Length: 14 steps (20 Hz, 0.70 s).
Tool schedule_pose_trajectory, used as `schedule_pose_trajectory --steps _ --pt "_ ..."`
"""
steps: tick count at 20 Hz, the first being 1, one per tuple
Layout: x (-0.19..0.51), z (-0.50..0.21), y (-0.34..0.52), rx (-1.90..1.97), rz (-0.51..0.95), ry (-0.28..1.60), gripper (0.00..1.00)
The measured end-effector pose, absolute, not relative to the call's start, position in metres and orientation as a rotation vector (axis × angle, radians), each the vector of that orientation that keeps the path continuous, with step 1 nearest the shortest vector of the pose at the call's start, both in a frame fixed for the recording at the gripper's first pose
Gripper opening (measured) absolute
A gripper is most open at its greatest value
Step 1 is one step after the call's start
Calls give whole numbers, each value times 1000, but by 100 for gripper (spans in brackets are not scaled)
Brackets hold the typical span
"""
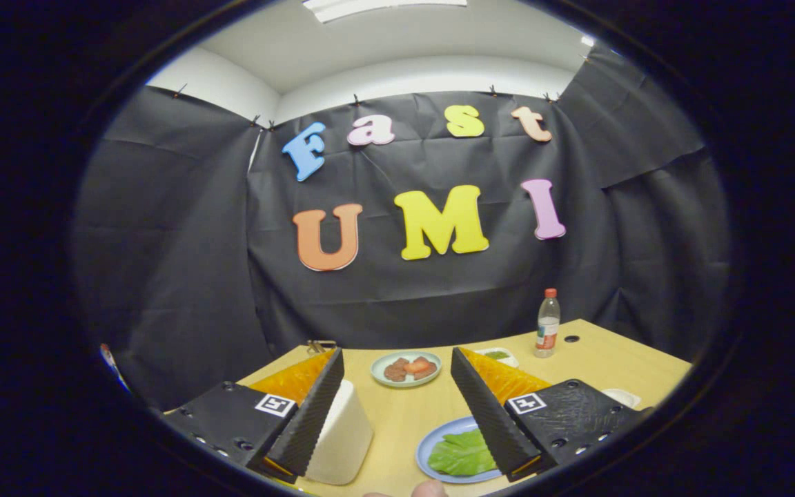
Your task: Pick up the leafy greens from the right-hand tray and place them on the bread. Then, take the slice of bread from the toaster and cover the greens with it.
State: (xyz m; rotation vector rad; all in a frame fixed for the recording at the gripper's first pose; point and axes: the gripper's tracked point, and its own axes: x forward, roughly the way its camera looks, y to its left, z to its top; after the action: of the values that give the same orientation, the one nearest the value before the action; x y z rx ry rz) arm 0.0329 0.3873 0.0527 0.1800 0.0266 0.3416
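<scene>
**Greens untouched on their plate, nothing stacked yet**

While the green leafy pieces (463, 454) lie flat on their round pale-blue plate (426, 452), no step of the task looks finished: judging from this layout, the pickup is still to come, and both the laying on bread and the covering slice remain after it.

The gripper (397, 414) hovers above the light wooden tabletop (404, 414) with its fingers wide apart and nothing held between them. Nearest, the greens sit low in the gap, hard against the inner side of the right finger (491, 414), whose tip overlaps the plate's right part. They are not centred between the fingers, so the gripper would probably need to shift rightward and drop before closing.

Against the inner side of the left finger (311, 421) stands a white, rounded block (342, 435); it may be the toaster or a bread slice, but I cannot tell which.

Farther ahead, beyond the fingertips and roughly midway between them, a small pale-green plate (378, 373) carries brown and reddish food pieces. To its right sits a small white dish with something green (497, 355), and beyond that a clear plastic bottle with a red cap (548, 323) stands upright near the tabletop's far edge.
</scene>
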Motion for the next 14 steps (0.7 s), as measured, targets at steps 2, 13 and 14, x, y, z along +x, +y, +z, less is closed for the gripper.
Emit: schedule_pose_trajectory --steps 2,13,14 --pt "29 51 417 189 371 34 95" --pt "53 -24 500 147 345 225 94" --pt "58 -31 505 147 343 257 88"
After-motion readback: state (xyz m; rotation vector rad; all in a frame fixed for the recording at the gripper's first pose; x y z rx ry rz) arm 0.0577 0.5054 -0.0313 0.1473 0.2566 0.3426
